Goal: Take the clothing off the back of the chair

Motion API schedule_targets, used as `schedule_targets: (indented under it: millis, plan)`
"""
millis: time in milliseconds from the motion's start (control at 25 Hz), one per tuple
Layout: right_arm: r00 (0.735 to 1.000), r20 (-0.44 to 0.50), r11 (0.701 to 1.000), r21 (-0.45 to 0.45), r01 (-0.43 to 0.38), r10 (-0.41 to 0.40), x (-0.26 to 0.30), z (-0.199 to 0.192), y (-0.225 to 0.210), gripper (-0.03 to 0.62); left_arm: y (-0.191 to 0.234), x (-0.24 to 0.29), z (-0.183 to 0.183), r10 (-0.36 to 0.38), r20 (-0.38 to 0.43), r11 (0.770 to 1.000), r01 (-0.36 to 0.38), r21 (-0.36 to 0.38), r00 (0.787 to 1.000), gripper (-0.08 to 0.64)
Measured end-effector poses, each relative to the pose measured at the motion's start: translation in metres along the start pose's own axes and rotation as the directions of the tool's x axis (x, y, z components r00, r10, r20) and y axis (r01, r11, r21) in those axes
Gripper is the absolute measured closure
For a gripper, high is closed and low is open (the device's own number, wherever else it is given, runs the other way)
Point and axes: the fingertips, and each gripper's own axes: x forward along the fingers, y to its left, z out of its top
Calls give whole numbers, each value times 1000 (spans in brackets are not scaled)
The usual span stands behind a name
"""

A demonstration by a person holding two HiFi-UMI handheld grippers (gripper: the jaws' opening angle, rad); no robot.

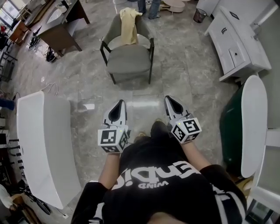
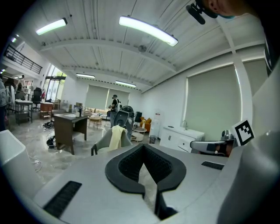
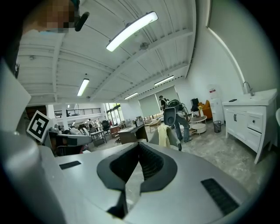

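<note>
A pale yellow garment (image 1: 128, 25) hangs over the back of a grey armchair (image 1: 129, 59) that stands some way ahead on the marble floor. Both grippers are held side by side in front of the person's chest, well short of the chair. My left gripper (image 1: 118, 106) is shut with nothing in it, and so is my right gripper (image 1: 172, 102). In the left gripper view the garment (image 2: 117, 136) shows far beyond the closed jaws of the left gripper (image 2: 143, 147). The right gripper view shows the garment (image 3: 162, 134) past the right gripper (image 3: 139, 145).
A long white table (image 1: 43, 144) runs along the left. A white cabinet (image 1: 236, 43) and a white rounded tabletop (image 1: 253, 127) over something green stand at the right. A dark desk (image 1: 61, 26) is at the far left. A person's legs (image 1: 148, 6) are behind the chair.
</note>
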Motion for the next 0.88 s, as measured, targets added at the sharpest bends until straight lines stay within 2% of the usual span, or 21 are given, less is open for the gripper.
schedule_targets:
  millis: [240, 400, 640, 880]
  plan:
    - [999, 12, 999, 7, 39, -39, 17, -1, -10, 578, 13, 20, -2, -21, 4, 1000, 21, 9, 1000, 545]
    - [999, 12, 1000, 6, 31, -31, 40, -3, -15, 578, 26, 39, -3, -24, 5, 1000, 24, 8, 1000, 545]
    - [1000, 15, 1000, 12, 24, -24, 87, 8, -43, 578, 48, 87, 12, -9, 15, 1000, 9, 3, 1000, 545]
    - [1000, 31, 1000, 4, -3, 2, 143, 36, -76, 578, 65, 147, 35, -4, 18, 1000, 4, 10, 1000, 545]
